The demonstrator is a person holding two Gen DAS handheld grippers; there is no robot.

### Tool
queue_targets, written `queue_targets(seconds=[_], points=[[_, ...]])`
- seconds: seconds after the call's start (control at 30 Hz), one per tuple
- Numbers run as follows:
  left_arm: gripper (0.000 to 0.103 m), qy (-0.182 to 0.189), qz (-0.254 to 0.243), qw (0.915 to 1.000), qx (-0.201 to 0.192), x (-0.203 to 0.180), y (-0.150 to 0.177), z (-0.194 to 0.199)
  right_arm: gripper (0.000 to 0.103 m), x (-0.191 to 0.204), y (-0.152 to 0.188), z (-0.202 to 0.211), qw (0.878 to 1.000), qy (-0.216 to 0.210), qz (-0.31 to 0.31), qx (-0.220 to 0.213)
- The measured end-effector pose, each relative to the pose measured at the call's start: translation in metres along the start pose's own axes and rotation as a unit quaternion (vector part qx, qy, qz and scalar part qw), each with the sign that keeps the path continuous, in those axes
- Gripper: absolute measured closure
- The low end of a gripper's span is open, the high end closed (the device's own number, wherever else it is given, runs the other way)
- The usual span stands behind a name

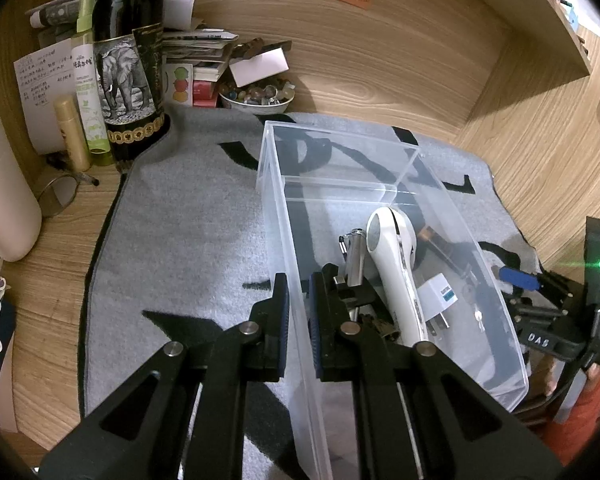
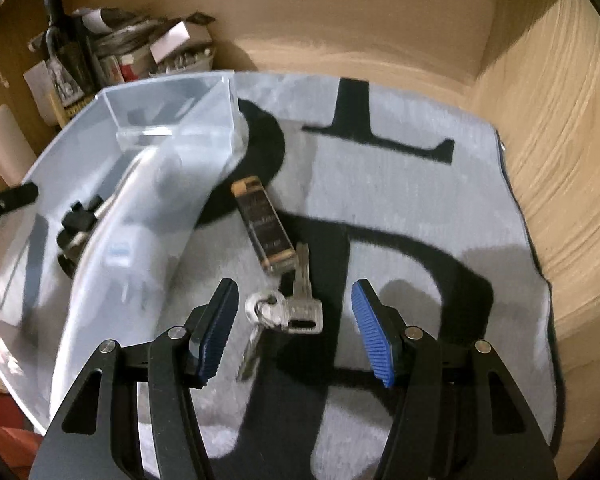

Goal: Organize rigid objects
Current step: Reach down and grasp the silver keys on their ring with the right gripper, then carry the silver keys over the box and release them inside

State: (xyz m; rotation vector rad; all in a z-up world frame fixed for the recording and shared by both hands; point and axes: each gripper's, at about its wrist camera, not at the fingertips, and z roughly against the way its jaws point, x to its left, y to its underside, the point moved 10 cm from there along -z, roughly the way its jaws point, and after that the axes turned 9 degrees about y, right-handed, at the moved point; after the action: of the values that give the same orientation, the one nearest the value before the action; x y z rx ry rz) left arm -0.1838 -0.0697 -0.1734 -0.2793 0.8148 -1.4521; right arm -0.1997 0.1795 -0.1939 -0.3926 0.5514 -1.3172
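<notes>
1. Right now your left gripper [image 1: 299, 312] is clamped shut on the near left wall of the clear plastic box [image 1: 380, 184], one pad outside and one inside, which I judge is there to keep the box from sliding on the grey mat [image 1: 188, 216] while you load it.
2. Your right gripper [image 2: 294, 328] hangs over the mat just right of the box, its jaws roughly half open and holding nothing.
3. Between those blue pads [image 2: 370, 334] lies the bunch of keys [image 2: 290, 308], flat on the mat and untouched; this looks like your next pick.
4. Just beyond the keys, touching or nearly so, lies a small dark rectangular case with gold ends [image 2: 264, 226], also outside the box.
5. Inside the box you have a white handheld device [image 1: 396, 272], a white plug adapter [image 1: 440, 300], a silver metal cylinder [image 1: 354, 256] and some darker items near your left pad that I cannot identify.
6. A clear divider crosses the box; the far compartment looks empty.
7. Close low on the keys: flat on the fabric, they may slip.
</notes>
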Motion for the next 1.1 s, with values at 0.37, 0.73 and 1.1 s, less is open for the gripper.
queue_targets(seconds=[0.37,0.73,1.1], points=[[0.094,0.000,0.000,1.0000,0.000,-0.001,0.000,0.000,0.034,0.003,0.013,-0.020,1.000,0.000,-0.017,0.014],[0.094,0.000,0.000,1.0000,0.000,-0.001,0.000,0.000,0.078,0.016,0.012,-0.014,1.000,-0.010,0.010,-0.005],[0.094,0.001,0.000,1.0000,-0.001,0.000,0.001,0.001,0.078,0.001,0.005,0.001,0.999,-0.006,-0.023,-0.026]])
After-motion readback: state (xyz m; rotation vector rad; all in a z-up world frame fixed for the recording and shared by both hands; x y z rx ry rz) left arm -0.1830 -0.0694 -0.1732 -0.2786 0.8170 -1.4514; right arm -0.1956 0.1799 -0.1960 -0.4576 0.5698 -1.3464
